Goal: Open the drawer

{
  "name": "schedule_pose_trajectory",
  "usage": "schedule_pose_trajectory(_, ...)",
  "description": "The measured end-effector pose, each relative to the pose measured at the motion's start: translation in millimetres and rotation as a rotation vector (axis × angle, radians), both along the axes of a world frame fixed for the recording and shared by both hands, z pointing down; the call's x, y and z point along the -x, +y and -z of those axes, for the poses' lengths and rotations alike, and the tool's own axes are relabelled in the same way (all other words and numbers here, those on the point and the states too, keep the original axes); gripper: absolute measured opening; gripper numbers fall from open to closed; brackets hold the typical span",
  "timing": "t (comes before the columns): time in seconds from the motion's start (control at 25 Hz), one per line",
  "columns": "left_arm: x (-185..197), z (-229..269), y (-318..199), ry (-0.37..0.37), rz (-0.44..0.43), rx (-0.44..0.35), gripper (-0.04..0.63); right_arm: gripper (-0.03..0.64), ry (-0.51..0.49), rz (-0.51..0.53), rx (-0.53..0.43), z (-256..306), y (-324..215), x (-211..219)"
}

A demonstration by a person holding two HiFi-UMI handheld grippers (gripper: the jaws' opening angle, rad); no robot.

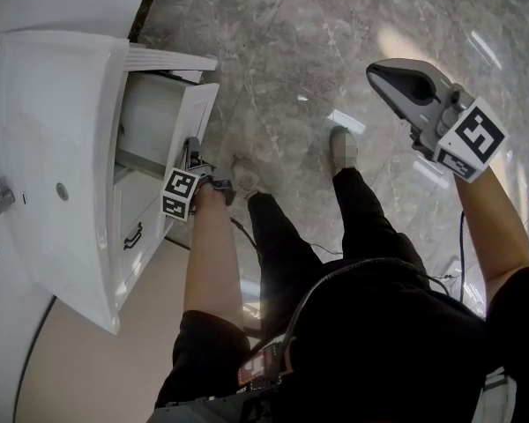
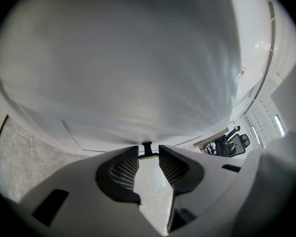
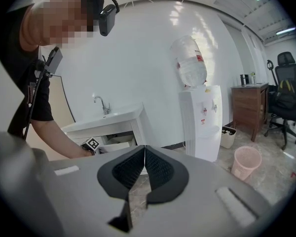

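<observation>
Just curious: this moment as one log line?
left gripper: shut on black drawer handle | white top drawer: open | right gripper: shut, empty

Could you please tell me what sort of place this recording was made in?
Probably an office or workroom with a washing corner: a washbasin cabinet, a water dispenser and an office chair by a wooden desk.

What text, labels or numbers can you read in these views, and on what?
Water bottle label: red print, too blurred to read.
Dispenser sticker: too small to read.
Left marker cube and right marker cube: square patterns, no words.
Nothing else legible.
</observation>
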State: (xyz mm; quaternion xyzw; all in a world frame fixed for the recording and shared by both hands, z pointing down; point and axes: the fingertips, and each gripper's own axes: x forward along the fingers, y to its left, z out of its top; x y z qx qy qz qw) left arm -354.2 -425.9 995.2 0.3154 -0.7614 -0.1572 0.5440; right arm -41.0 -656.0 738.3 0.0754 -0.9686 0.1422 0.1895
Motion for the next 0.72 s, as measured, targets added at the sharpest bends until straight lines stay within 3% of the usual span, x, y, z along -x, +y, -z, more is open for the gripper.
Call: schedule_pose_trajectory(0.72, -39.9, -1.0, 11.7, 0.035, 0.031, 0.007, 0.127, 0.003, -0.022, 0.011, -0.004, 9.9, -4.4, 1.5)
